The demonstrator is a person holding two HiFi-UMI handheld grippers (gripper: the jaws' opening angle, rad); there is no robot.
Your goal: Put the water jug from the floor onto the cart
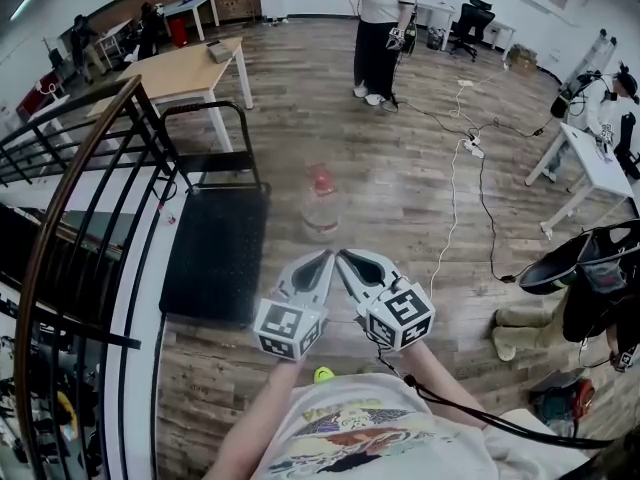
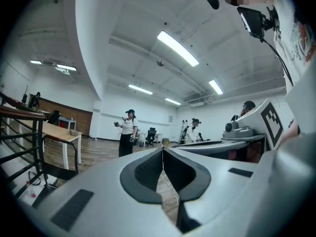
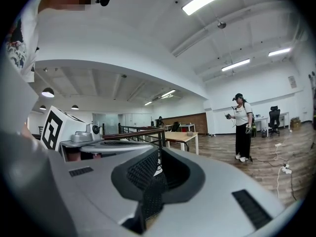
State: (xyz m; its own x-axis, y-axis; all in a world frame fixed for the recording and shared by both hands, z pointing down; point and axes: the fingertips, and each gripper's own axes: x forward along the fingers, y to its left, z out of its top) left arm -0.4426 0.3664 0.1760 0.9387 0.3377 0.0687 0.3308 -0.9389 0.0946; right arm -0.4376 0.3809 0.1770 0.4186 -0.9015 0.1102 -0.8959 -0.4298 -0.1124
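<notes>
Wooden floor (image 1: 400, 198) open round water jug (image 1: 322, 206) | cart (image 1: 215, 258) edge near | jaws together (both, empty)

head: steeply down on floor (image 1: 400, 188) | gripper views: level, close behind jaws (all share standing person (image 1: 381, 38))

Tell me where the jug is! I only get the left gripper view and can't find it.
Observer: The head view shows the jug upright on the floor, just ahead of the left gripper.
Operator: Is it on the cart yet?
Observer: No. It stands apart from the cart, to its right in the head view.
Operator: Is the right gripper holding anything?
Observer: No. The right gripper is shut and empty.
</notes>
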